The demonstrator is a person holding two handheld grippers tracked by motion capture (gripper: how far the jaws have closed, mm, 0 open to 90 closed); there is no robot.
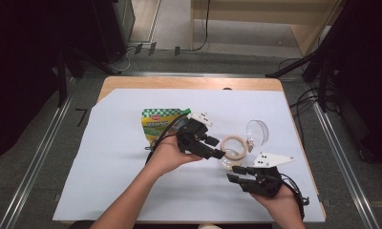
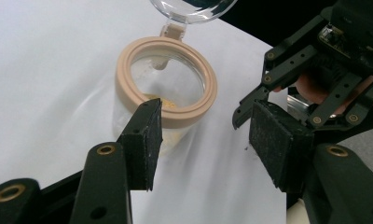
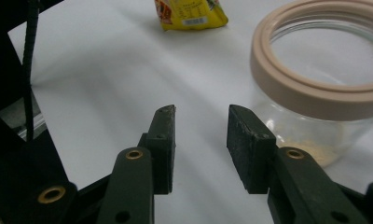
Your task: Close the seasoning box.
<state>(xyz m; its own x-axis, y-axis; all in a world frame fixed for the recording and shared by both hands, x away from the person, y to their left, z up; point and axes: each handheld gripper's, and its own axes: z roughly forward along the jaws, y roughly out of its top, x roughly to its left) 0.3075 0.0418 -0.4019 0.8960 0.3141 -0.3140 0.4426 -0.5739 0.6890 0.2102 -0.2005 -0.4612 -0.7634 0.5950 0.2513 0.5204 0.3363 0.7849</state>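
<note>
Grey flooring with metal rails runs down both sides of a light wooden desk (image 1: 189,83), and dark stands and loose cables crowd the far corners of the room. Nearly all of the desk top lies under a white paper sheet (image 1: 117,181), leaving a bare wooden strip along the far edge and a thin one down the right edge.

Right of the desk's middle stands a clear round glass jar with a beige rubber rim (image 1: 234,149); its clear hinged lid (image 1: 257,131) is flipped open toward the far right, and a little yellowish powder lies at the bottom. A green-and-yellow flat food pouch (image 1: 155,122) rests on the sheet toward the far edge, left of the jar and partly behind the left hand.

On the jar's left side, the left gripper (image 1: 217,148) has its jaws partly open around nothing, one pad just beside the beige rim. Near the desk's front right, the right gripper (image 1: 238,173) sits just in front of the jar, its jaws also partly open with bare paper between them.

Wide free paper lies along the left edge and the front left corner.
</note>
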